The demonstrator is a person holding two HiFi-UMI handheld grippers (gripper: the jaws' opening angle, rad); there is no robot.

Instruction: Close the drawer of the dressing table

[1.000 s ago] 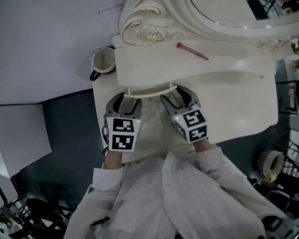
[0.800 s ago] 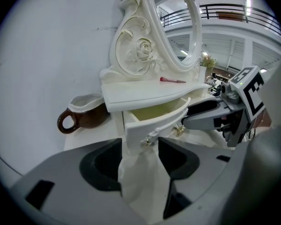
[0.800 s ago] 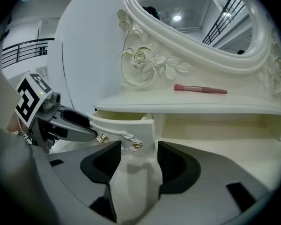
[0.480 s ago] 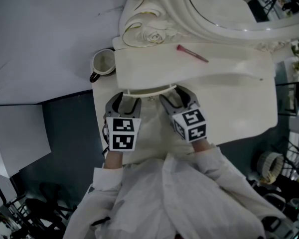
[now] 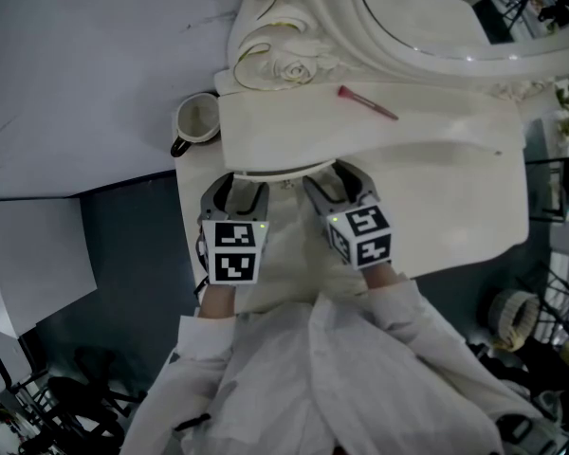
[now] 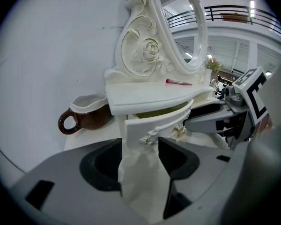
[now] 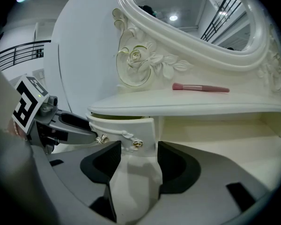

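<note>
Two hand-held grippers (image 5: 239,184) (image 5: 334,178), jaws apart, at one drawer (image 6: 152,125)

Smooth cream-painted dressing table (image 5: 436,150), brassy metal knobs (image 7: 137,144), glazed brown cup (image 6: 91,118)

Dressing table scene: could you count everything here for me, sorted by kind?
Dressing table: 1
Drawer: 1
Makeup brush: 1
Mug: 1
Grippers: 2, the left gripper and the right gripper
Total: 6

Setting: large indoor hall, studio-like. Evidence: railed mezzanine (image 6: 227,12), ceiling strip light (image 6: 251,4), plain white backdrop board (image 5: 85,55).
</note>
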